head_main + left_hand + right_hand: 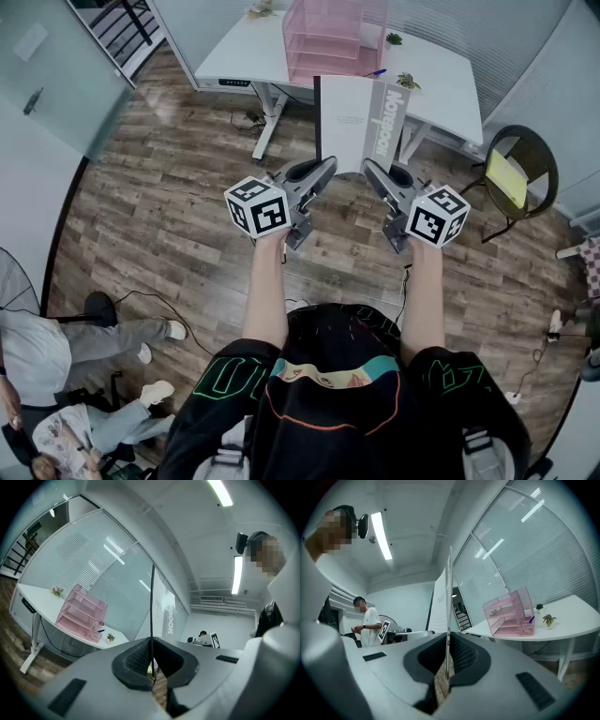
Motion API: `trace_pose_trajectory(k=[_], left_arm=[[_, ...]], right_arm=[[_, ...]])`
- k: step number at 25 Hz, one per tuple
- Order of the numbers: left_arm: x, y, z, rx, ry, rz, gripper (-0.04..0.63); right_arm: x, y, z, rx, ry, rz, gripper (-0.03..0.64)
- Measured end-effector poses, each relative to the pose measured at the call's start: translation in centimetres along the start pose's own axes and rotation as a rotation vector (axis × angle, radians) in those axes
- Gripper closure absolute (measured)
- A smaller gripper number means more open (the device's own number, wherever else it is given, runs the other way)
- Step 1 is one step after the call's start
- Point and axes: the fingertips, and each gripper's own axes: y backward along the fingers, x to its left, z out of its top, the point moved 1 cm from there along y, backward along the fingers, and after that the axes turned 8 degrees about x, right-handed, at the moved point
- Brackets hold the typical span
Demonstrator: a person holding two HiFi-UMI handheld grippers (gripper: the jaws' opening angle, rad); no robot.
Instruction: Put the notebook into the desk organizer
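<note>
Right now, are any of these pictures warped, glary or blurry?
Head view: sharp, evenly lit, notebook title readable. Left gripper view: fisheye bend, dark corners, ceiling light blown out. Right gripper view: same bend, bright light strip.

The head view looks steeply down from well above, with the white table (244,47) at its top. Each gripper view sits close behind the left tongs (151,643) or right tongs (447,638), facing level. All three views share the pink desk organizer (323,37).
</note>
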Motion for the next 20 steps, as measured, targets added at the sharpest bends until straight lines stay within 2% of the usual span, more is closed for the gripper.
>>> trace_pose_trajectory(k=[6, 20], left_arm=[[0.4, 1.3, 0.5, 0.012, -0.009, 0.003, 0.589], [5.2, 8.1, 0.1, 0.014, 0.07, 0.032, 0.588]], right_arm=[[1.0, -1.1, 0.1, 0.018, -0.003, -0.019, 0.603], [4.9, -8.2, -2.2, 0.084, 0.034, -0.094, 0.601]])
